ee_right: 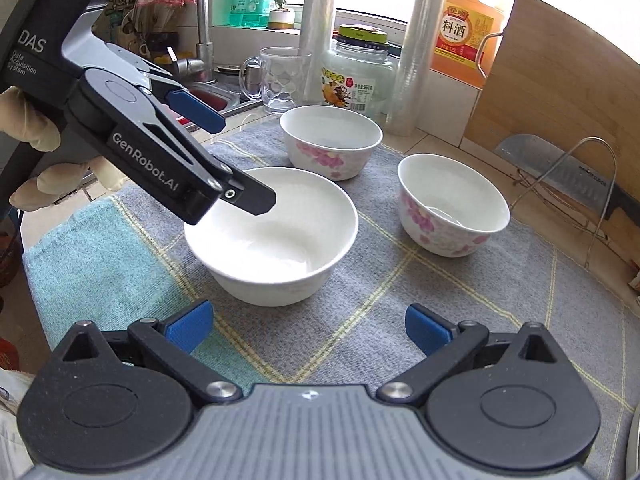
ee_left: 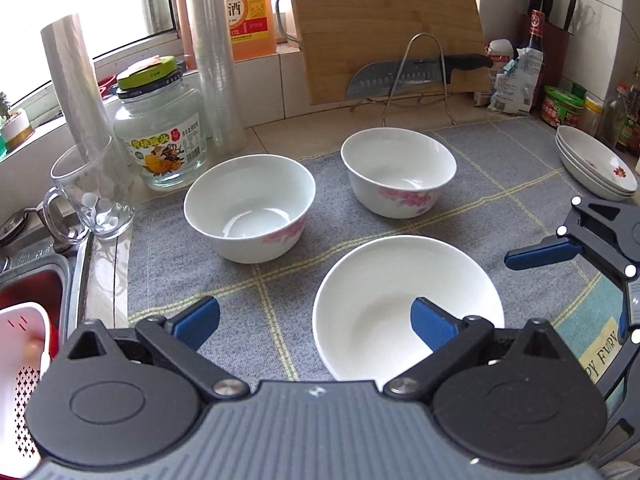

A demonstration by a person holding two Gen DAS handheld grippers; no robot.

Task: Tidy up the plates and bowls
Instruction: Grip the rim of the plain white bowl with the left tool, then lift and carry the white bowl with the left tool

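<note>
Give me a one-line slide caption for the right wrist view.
Right gripper, jaws open, faces three empty bowls on a grey checked cloth; left gripper reaches over the nearest plain white bowl.

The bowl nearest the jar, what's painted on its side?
Pink flowers on white, clearest on the bowl in the right wrist view.

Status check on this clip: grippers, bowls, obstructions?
Left gripper open, one finger over the plain white bowl. Right gripper open, empty. Two pink-flowered white bowls apart on grey checked cloth. Nothing blocking.
</note>
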